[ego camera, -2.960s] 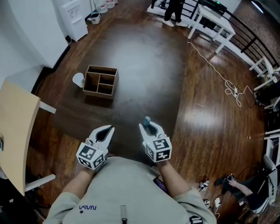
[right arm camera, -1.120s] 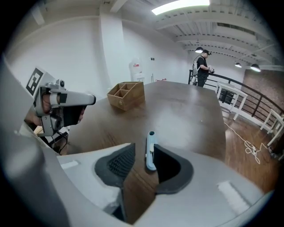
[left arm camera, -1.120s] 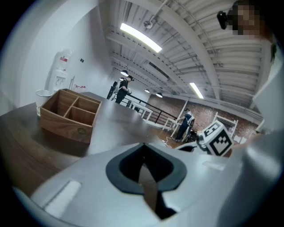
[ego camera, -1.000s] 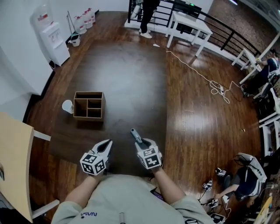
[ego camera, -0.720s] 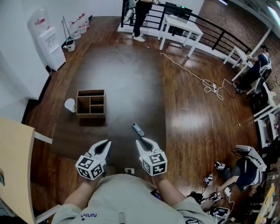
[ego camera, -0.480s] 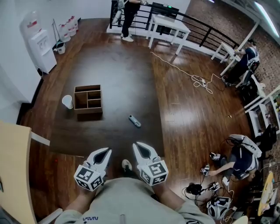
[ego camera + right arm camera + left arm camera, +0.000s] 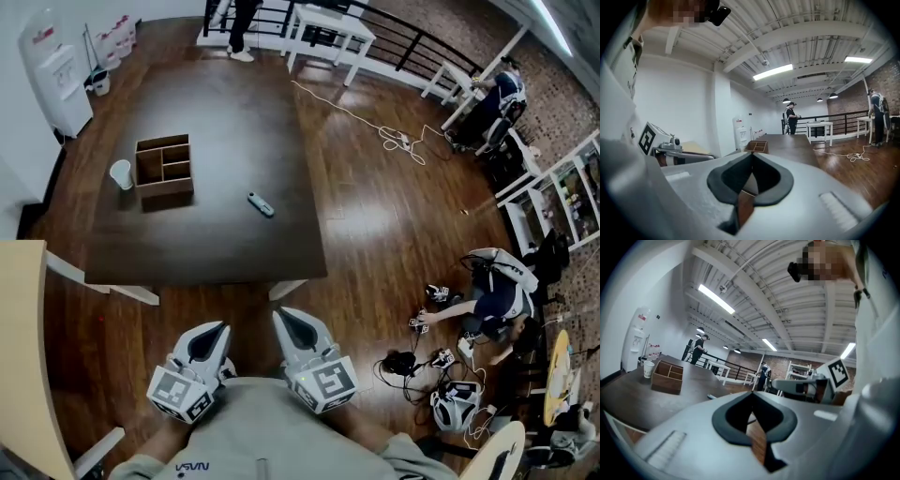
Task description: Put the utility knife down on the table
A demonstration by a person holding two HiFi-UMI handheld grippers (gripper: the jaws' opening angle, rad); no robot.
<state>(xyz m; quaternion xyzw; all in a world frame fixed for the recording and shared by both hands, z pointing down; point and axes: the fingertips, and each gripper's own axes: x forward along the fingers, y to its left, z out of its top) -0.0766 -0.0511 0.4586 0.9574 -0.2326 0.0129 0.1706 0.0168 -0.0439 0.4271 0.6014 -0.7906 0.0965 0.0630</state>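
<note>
The utility knife (image 7: pixel 261 204), grey-blue and slim, lies flat on the dark table (image 7: pixel 225 112), right of a wooden divided box (image 7: pixel 164 167). Both grippers are drawn back close to my body, off the table's near edge. My left gripper (image 7: pixel 212 328) is shut and empty. My right gripper (image 7: pixel 284 316) is shut too, with nothing in it. In the left gripper view the closed jaw tips (image 7: pixel 751 395) point toward the table, where the knife (image 7: pixel 711 396) shows as a small sliver. The right gripper view shows closed tips (image 7: pixel 752 155) and the box (image 7: pixel 758 146) far off.
A white paper cup (image 7: pixel 120 174) stands left of the box. A light wooden tabletop (image 7: pixel 23 356) juts in at my left. A person (image 7: pixel 492 291) crouches on the floor at right among bags and cables. White tables (image 7: pixel 323 23) and a black railing stand beyond.
The right gripper let go of the knife, which now lies on the table, and its jaws closed. Both grippers pulled back from the table toward my body as I stepped away.
</note>
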